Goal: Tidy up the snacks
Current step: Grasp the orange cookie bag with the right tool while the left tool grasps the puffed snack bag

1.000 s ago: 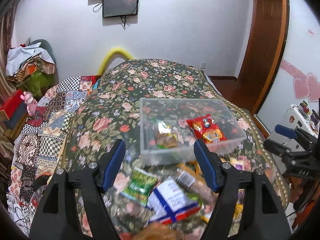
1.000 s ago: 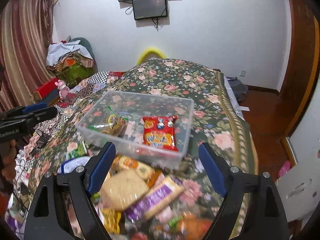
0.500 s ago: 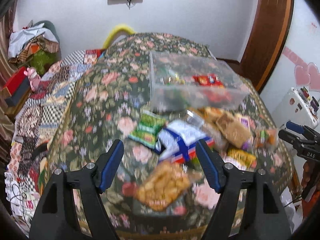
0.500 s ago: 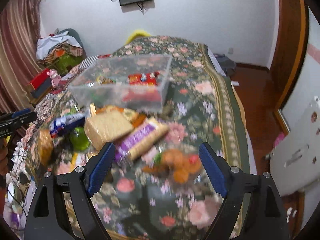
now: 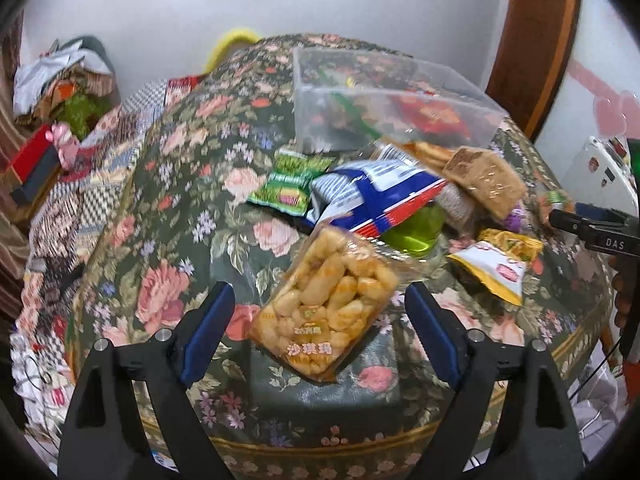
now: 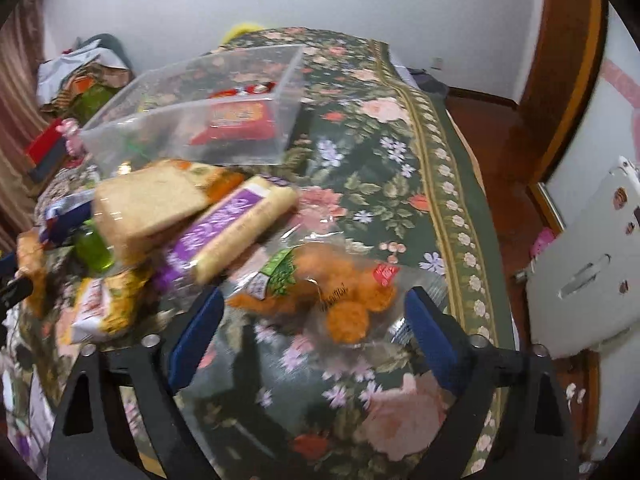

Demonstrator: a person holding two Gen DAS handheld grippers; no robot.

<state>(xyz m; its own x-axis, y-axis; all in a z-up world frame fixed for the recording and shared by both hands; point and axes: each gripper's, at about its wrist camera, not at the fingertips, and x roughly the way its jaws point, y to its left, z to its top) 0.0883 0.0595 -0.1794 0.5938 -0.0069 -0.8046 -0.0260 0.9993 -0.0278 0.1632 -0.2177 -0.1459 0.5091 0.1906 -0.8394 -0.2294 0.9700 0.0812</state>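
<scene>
On the floral tablecloth, a clear bag of pale yellow puffs lies between the jaws of my left gripper. The jaws are opening and the pads stay clear of the bag. My right gripper is also opening, astride a clear bag of orange fried balls without touching it. Behind the pile stands a clear plastic box holding a red packet and a second snack. The loose snacks include a green packet, a blue-and-white bag and a purple-labelled biscuit pack.
The table's front edge is just below both grippers. A brown cake slab and a yellow-white packet lie on the right. A patchwork quilt is at the left; a white appliance and a wooden door frame are at the right.
Both grippers have dropped and tilted down from over the box to the near snacks. Their jaws have spread wider. The box now sits farther up in both views.
</scene>
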